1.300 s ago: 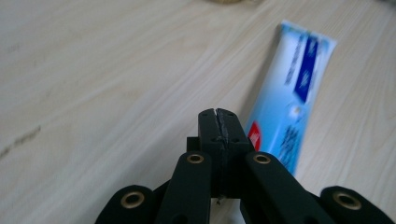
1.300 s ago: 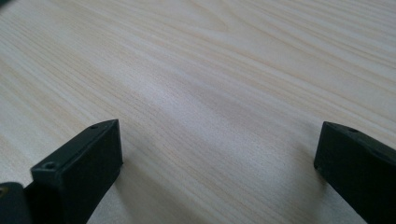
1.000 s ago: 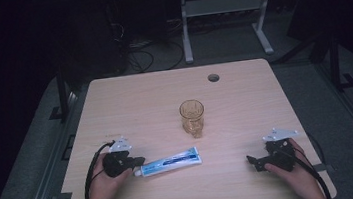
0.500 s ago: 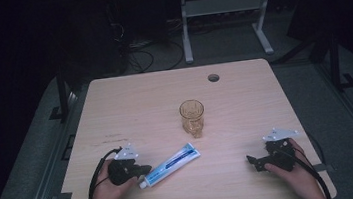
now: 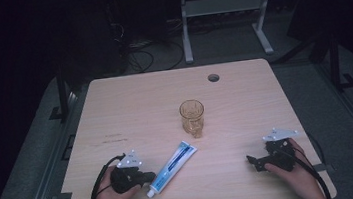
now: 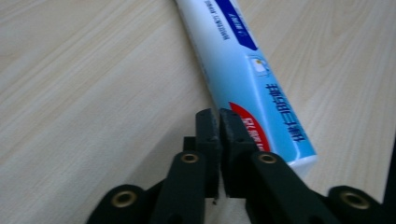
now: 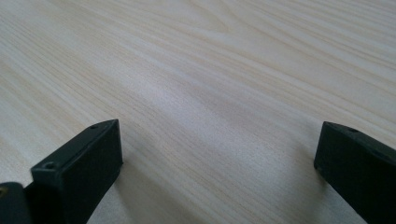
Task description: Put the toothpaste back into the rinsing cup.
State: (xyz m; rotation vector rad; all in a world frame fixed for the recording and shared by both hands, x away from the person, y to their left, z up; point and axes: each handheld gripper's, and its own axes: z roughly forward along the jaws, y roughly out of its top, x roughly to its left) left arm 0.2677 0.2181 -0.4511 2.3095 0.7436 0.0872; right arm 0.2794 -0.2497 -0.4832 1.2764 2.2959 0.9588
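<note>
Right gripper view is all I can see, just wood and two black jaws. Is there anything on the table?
Observer: Yes, a toothpaste tube lies slanted near the front edge.
Operator: Is the other gripper holding it?
Observer: No. The left gripper has its jaws shut on nothing, right beside the tube. I cannot tell if they touch it.
Operator: Anything else?
Observer: An amber glass stands upright near the table's middle, beyond the tube.
</note>
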